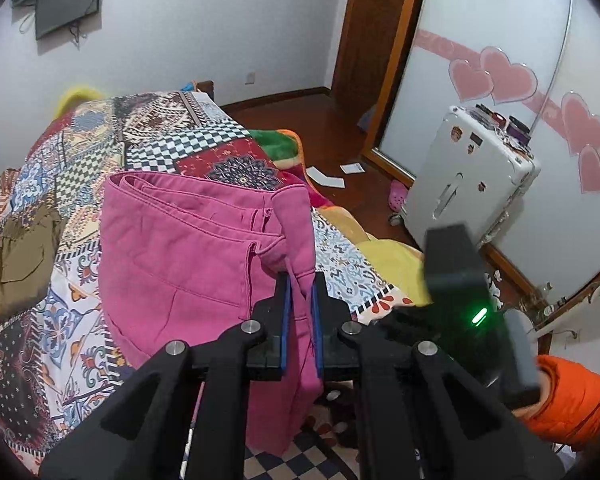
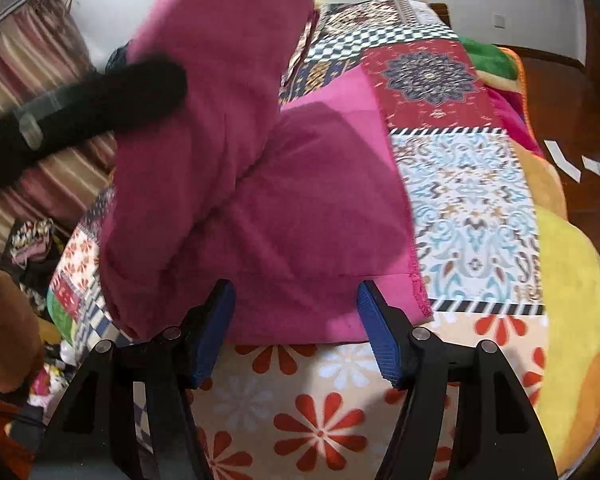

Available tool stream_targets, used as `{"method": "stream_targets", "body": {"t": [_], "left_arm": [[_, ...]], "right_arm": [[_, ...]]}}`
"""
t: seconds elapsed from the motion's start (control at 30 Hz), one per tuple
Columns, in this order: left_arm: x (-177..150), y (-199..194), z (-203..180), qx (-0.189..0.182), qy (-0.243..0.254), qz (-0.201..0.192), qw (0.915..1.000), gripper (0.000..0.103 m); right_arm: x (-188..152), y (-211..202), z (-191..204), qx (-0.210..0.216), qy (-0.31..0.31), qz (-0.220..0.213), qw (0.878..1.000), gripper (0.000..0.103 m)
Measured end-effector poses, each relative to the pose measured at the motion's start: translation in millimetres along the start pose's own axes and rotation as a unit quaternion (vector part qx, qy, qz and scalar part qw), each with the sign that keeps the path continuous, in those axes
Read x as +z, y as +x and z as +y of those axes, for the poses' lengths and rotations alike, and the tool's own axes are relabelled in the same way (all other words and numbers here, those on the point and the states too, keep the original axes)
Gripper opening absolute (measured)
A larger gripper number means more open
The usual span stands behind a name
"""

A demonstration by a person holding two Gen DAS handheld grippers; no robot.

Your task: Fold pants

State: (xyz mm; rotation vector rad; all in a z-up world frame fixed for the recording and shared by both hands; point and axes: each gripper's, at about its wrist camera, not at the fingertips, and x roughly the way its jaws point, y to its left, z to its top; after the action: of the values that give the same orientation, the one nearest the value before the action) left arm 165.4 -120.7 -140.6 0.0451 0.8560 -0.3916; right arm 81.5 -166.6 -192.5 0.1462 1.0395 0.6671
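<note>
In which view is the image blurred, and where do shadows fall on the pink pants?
Right wrist view: the raised part of the pink fleece pants and the black left gripper are smeared by motion blur, and a dark shadow lies on the flat part. Left wrist view: mostly sharp, with fisheye bending at the white sliding door.

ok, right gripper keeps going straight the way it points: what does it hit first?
Most likely the pink pants lying on the patchwork bedspread. The right gripper stands open with their near edge just ahead between its fingers, though depth is hard to judge.
</note>
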Motion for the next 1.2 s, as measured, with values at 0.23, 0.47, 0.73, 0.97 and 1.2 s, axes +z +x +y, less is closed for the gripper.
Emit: {"method": "stream_targets", "body": {"t": [0.23, 0.47, 0.73, 0.97, 1.2], "left_arm": [[-4, 14, -9, -0.003, 0.023, 0.019, 0.9996, 0.009], [-10, 42, -18, -0.012, 0.033, 0.059, 0.9976, 0.009], [-17, 71, -26, -0.005, 0.038, 0.103, 0.9939, 0.009], [-22, 74, -32, -0.008, 0.045, 0.116, 0.9922, 0.029], [-20, 45, -20, -0.012, 0.03, 0.086, 0.9957, 0.045]], "right_arm": [[-8, -39, -28, -0.063, 0.013, -0.033, 0.997, 0.061], [-22, -69, -55, -0.073, 0.056, -0.056, 0.994, 0.061], [-32, -82, -57, -0.068, 0.065, -0.072, 0.993, 0.061], [-29, -84, -48, -0.07, 0.055, -0.076, 0.993, 0.061], [-23, -87, -37, -0.069, 0.042, -0.086, 0.993, 0.061]]}}
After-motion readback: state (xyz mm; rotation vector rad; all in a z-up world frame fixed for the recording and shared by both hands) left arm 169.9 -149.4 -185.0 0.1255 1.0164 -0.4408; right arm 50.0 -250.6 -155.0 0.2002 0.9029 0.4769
